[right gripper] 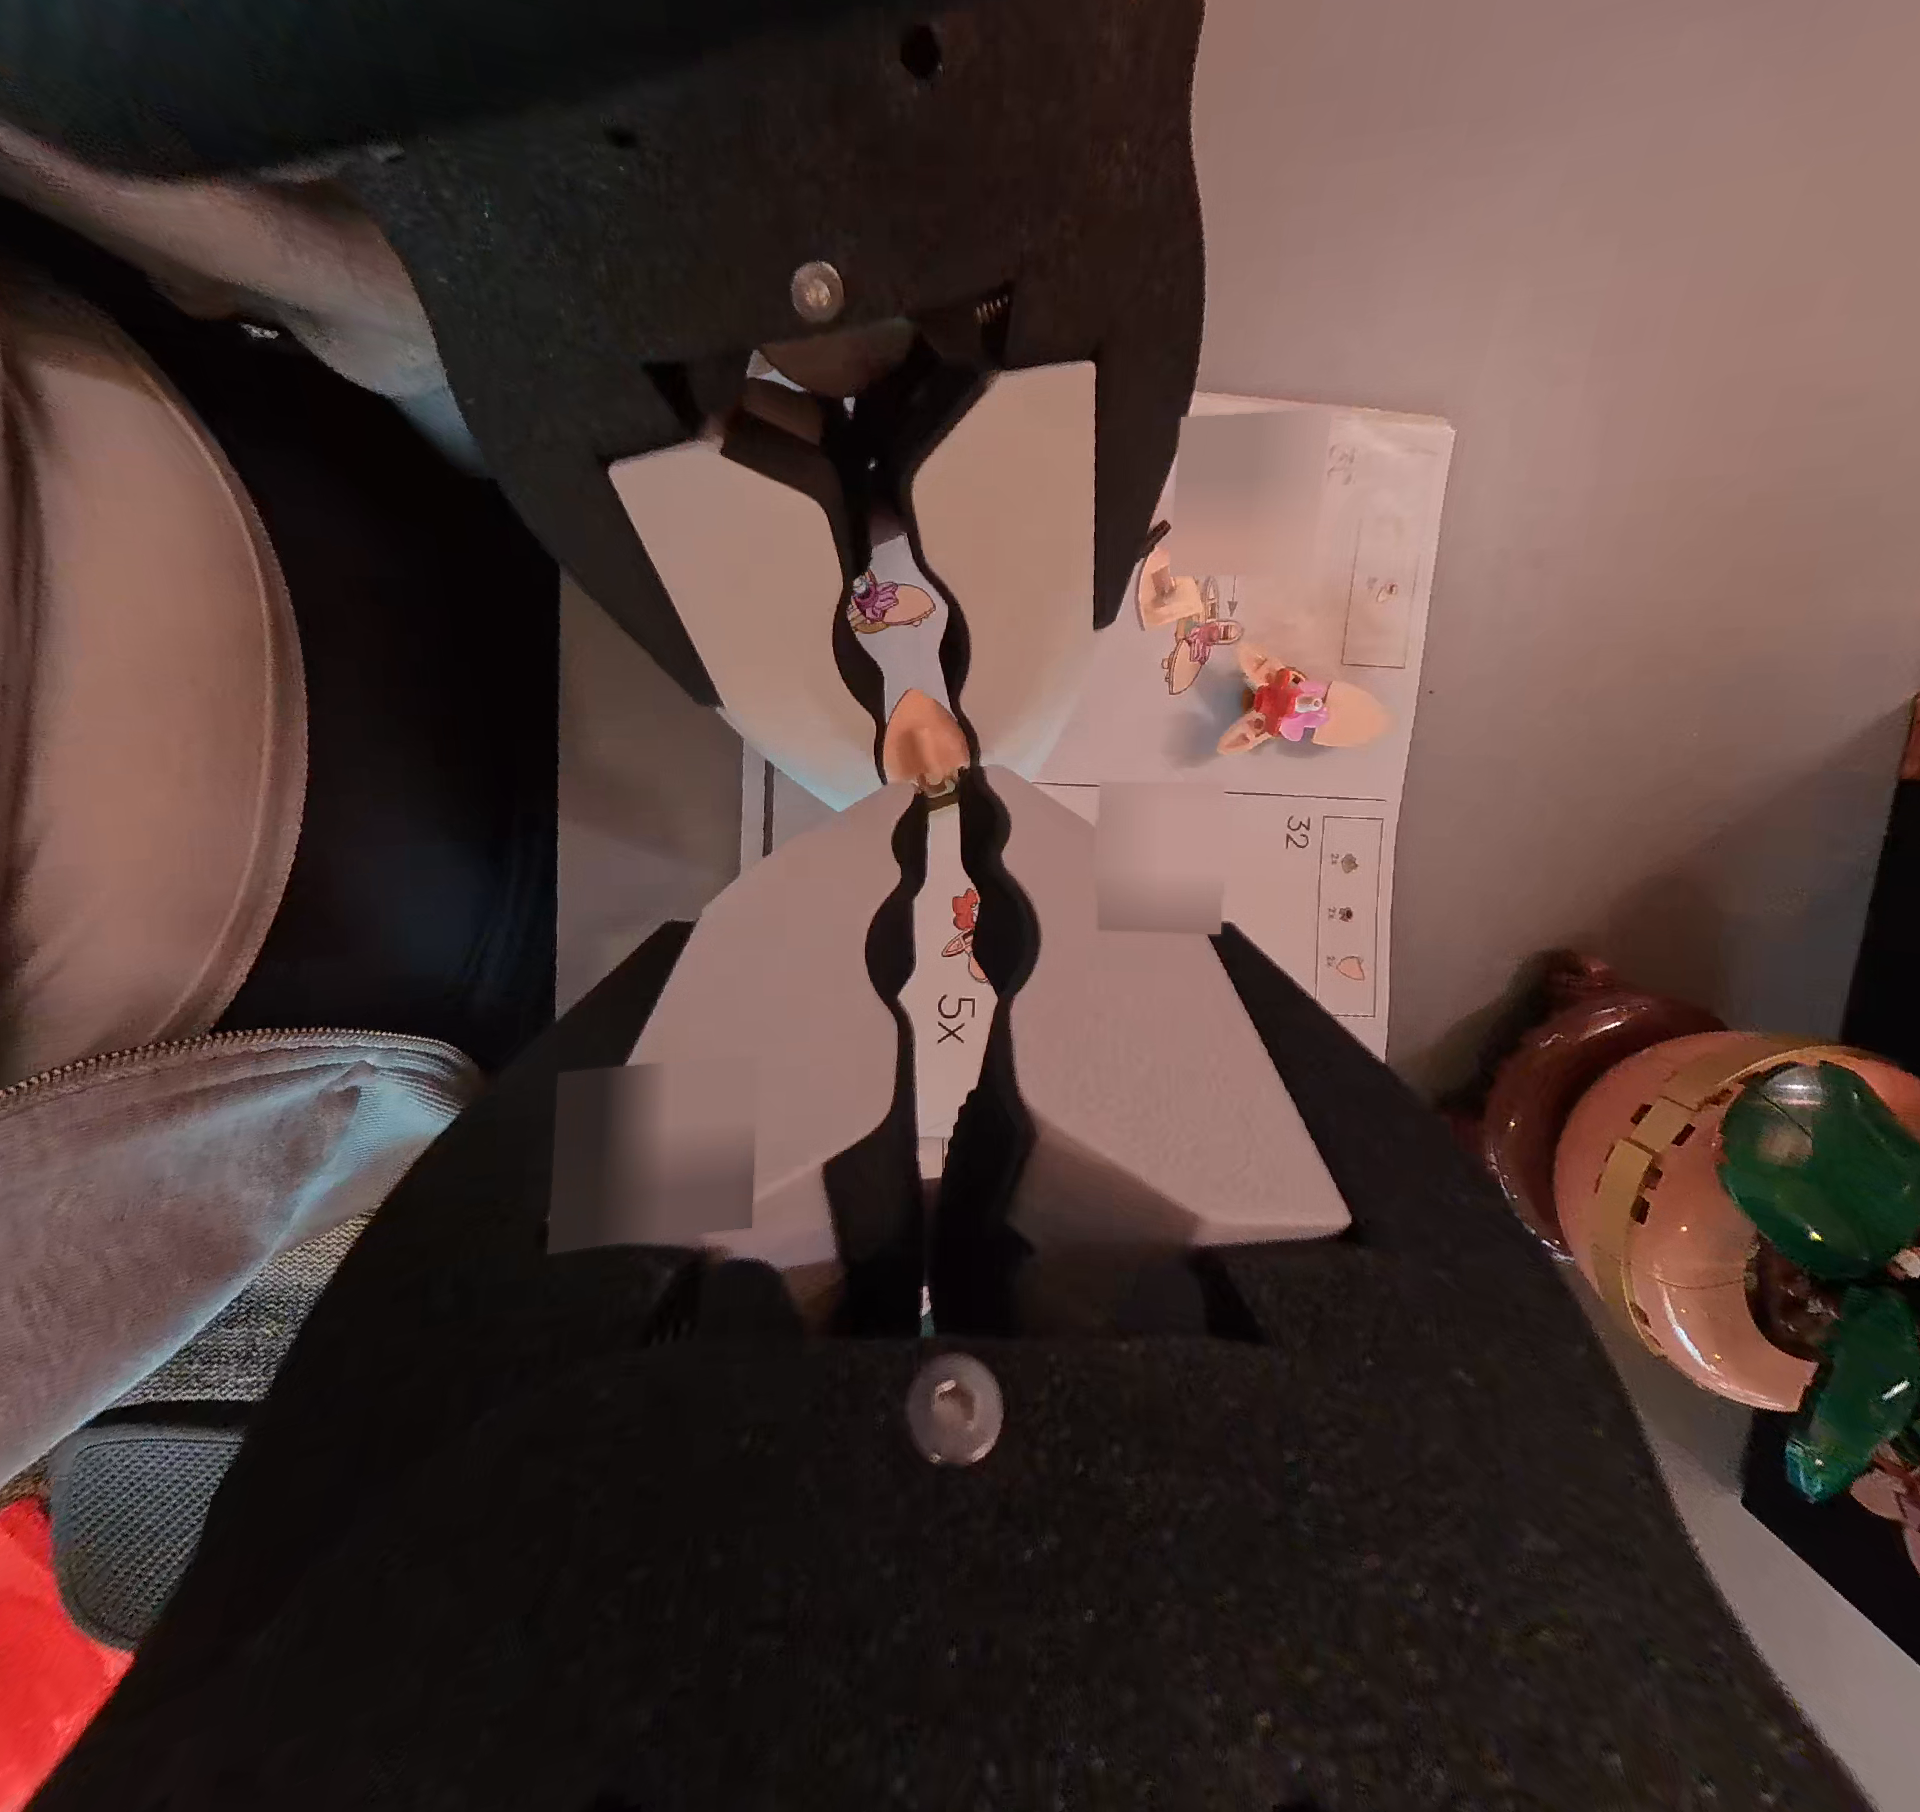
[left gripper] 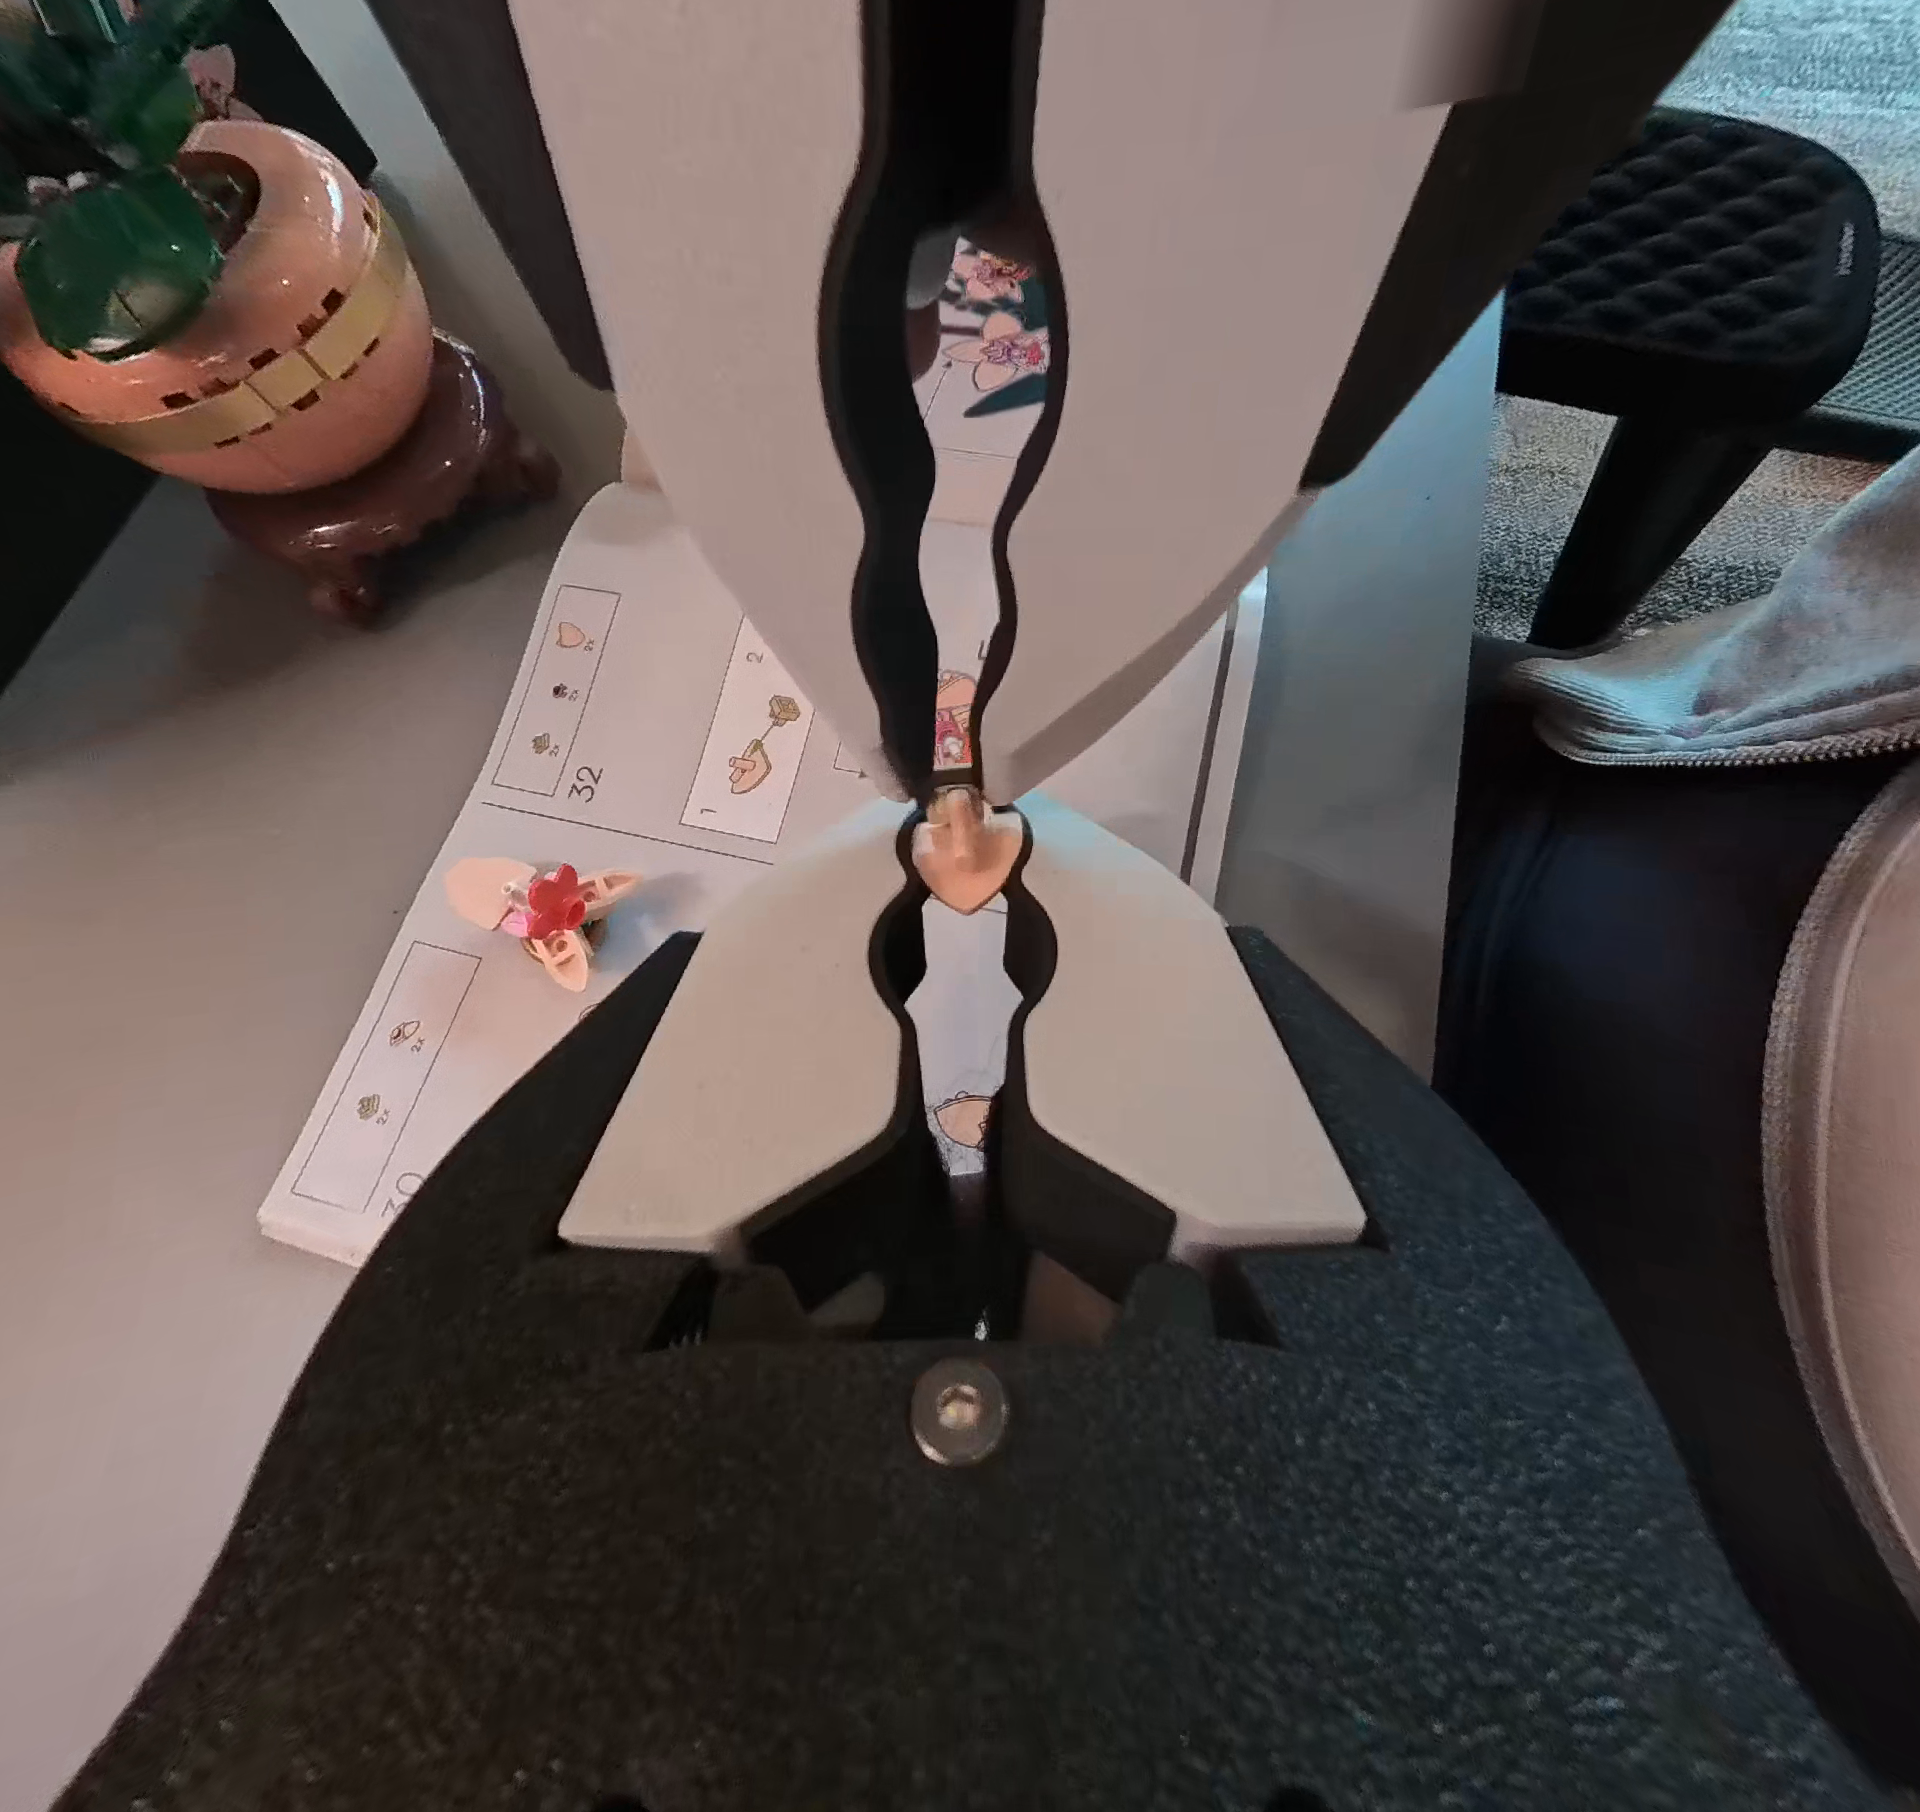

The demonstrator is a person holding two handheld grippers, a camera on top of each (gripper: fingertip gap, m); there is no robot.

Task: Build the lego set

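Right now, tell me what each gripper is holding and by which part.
The left gripper pinches the pale pink petal piece at its wide end; the right gripper grips the small tan connector plugged into it.

Pale pink petal piece (left gripper: 961,874) pinched mid-air; small flower assembly (left gripper: 545,915) lying on instruction booklet (left gripper: 499,931)

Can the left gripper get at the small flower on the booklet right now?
Probably not yet. The left gripper is shut on a petal piece, tip to tip with the right gripper. The flower lies uncovered on the booklet; free the jaws first.
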